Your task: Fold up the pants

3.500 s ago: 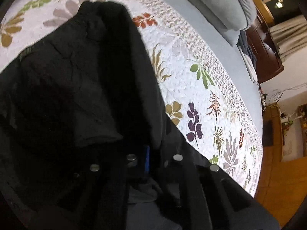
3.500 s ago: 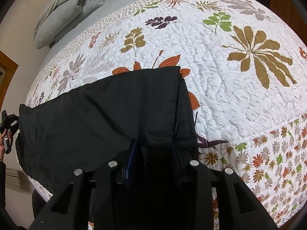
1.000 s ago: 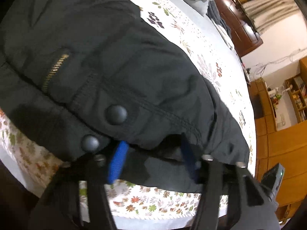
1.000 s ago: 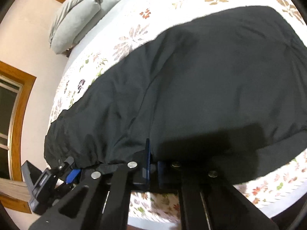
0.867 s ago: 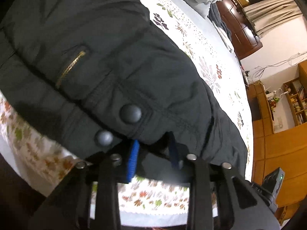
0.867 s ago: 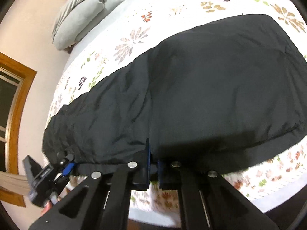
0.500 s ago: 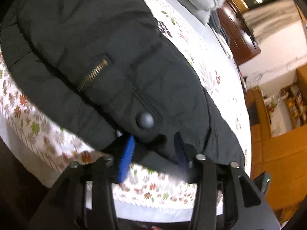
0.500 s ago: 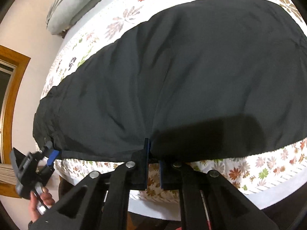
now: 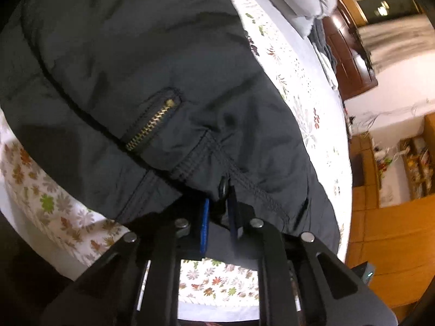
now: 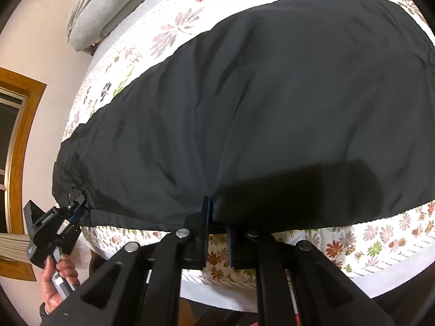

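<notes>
Black pants (image 10: 272,114) lie spread lengthwise across a floral quilted bed (image 10: 380,244). In the left wrist view the waist end (image 9: 163,87) shows a brass zip pocket and a snap button. My left gripper (image 9: 217,212) is shut on the waistband edge by the button, at the bed's near edge. My right gripper (image 10: 217,217) is shut on the near edge of the pants at mid leg. The left gripper also shows in the right wrist view (image 10: 73,212), held by a hand at the far left end of the pants.
Grey pillows (image 10: 103,8) lie at the head of the bed. A wood-framed window (image 10: 13,141) is on the left wall. A dark wooden cabinet (image 9: 350,62), shelves and an orange wood floor (image 9: 386,231) lie beyond the bed.
Both grippers have pulled the pants toward the bed's near edge and spread them out flat. The left gripper's jaws have closed tighter on the waistband.
</notes>
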`<state>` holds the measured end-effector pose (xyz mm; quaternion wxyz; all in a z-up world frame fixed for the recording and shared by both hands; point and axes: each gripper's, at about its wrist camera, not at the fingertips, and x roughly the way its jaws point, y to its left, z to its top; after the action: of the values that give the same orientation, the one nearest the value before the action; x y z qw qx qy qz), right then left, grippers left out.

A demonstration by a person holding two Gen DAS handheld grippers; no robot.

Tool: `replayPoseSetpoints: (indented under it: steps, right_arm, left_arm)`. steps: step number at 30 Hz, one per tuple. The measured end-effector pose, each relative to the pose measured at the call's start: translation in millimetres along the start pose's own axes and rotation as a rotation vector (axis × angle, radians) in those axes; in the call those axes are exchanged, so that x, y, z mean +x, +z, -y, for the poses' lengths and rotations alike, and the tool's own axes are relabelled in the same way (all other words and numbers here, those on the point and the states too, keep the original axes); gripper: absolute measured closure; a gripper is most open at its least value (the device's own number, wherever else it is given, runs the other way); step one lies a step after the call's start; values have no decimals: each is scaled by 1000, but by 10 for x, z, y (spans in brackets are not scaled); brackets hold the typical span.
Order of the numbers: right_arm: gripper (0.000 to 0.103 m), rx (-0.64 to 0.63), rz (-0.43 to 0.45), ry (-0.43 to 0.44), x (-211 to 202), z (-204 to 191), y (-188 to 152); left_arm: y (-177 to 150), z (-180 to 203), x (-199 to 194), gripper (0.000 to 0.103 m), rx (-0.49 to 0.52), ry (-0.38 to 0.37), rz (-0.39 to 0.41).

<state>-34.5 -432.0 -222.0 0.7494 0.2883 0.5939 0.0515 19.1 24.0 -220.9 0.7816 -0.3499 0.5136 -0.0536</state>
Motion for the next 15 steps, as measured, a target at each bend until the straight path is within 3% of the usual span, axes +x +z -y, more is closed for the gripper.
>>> replayPoseSetpoints:
  steps: [4, 10, 13, 15]
  right_arm:
    - [91, 0, -4, -7, -72, 37, 58]
    - [88, -58, -4, -61, -76, -44, 76]
    - [76, -90, -6, -87, -71, -125, 77]
    - [56, -116, -12, -99, -77, -167, 75]
  left_arm:
    - [-174, 38, -162, 93, 51, 57, 6]
    - [-347, 1, -218, 96, 77, 75, -4]
    - [-297, -116, -251, 87, 15, 26, -20]
    - [-235, -228, -374, 78, 2, 53, 2]
